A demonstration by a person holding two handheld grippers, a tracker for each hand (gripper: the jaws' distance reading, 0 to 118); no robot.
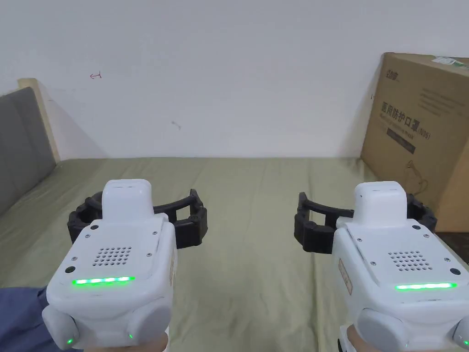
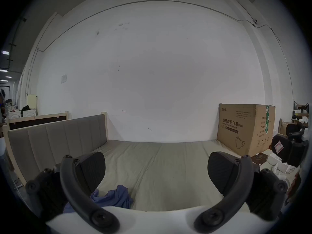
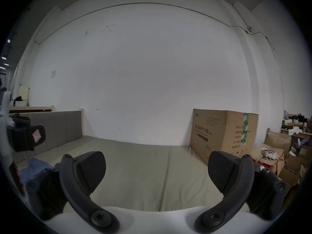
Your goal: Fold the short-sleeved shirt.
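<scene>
A crumpled blue shirt point(image 2: 116, 198) lies on the olive-green bed sheet point(image 1: 256, 256) near the front left; in the head view a corner of the blue shirt point(image 1: 18, 316) sits at the bottom left, and in the right gripper view the shirt point(image 3: 33, 168) is at the far left. My left gripper point(image 2: 156, 168) hangs above the bed, just over and right of the shirt, jaws wide apart and empty. My right gripper point(image 3: 157, 168) is level with it to the right, also open and empty. In the head view the left gripper point(image 1: 137, 220) and right gripper point(image 1: 362, 220) are side by side.
A large cardboard box point(image 1: 421, 137) stands on the bed's right end against the white wall. A grey padded headboard point(image 1: 23, 142) closes the left end. Boxes and clutter point(image 3: 276, 155) lie on the floor beyond the right side.
</scene>
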